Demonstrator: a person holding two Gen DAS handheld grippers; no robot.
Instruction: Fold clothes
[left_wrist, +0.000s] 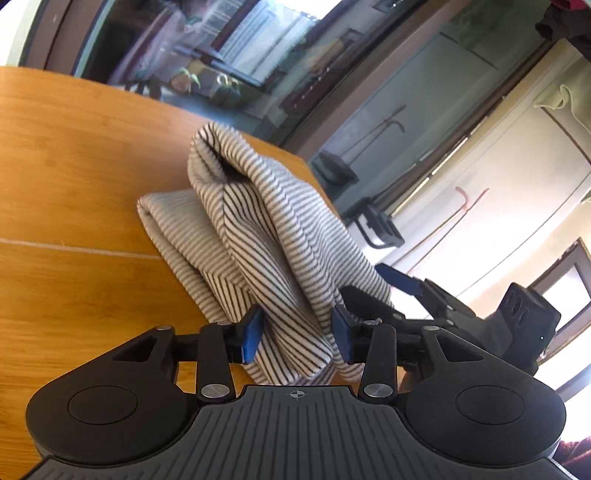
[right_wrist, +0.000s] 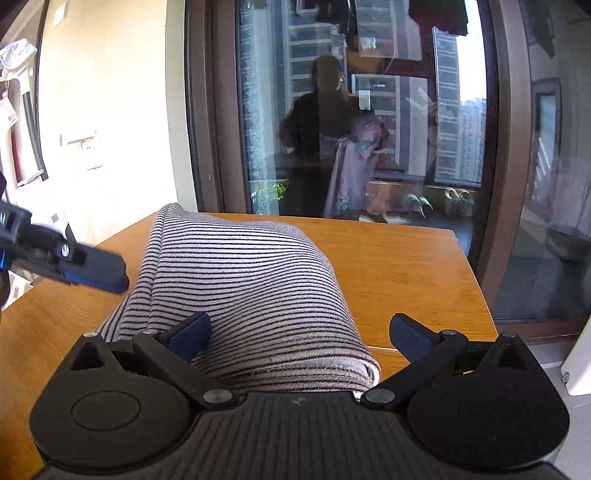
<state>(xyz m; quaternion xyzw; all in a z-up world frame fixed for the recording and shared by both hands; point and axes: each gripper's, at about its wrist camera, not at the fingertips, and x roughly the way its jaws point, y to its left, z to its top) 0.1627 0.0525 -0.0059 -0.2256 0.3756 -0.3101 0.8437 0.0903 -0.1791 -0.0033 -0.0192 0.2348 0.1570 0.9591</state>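
On the left, the left gripper (left_wrist: 295, 334) has its two blue pads apart, with a bunched fold of the striped cloth (left_wrist: 258, 229) standing between them; the left pad seems to touch the fabric, but I cannot tell whether it is being pinched or merely straddled. The garment lies near the middle of the wooden table (left_wrist: 74, 166), heaped into a soft doubled-over hump with one layer flat beneath and another arching above it.

Moving right, the right gripper (right_wrist: 301, 334) is spread wide, its fingers well apart on either side of the near rolled edge of the same cloth, gripping nothing that I can see. In the right wrist view the other gripper pokes in at the far left, just beside the cloth's left edge.

The bundle is already doubled, so my guess is a fold is partway through, or being tidied. Whichever it is, a clean grip on both near corners, kept level, would matter for any further fold.

The cloth is a soft, thick-looking knit, cream with thin dark stripes, rounded at its folds. The table is smooth, warm orange wood grain with a pale seam line. Beyond it stands a dark-framed glass door (right_wrist: 369, 110).
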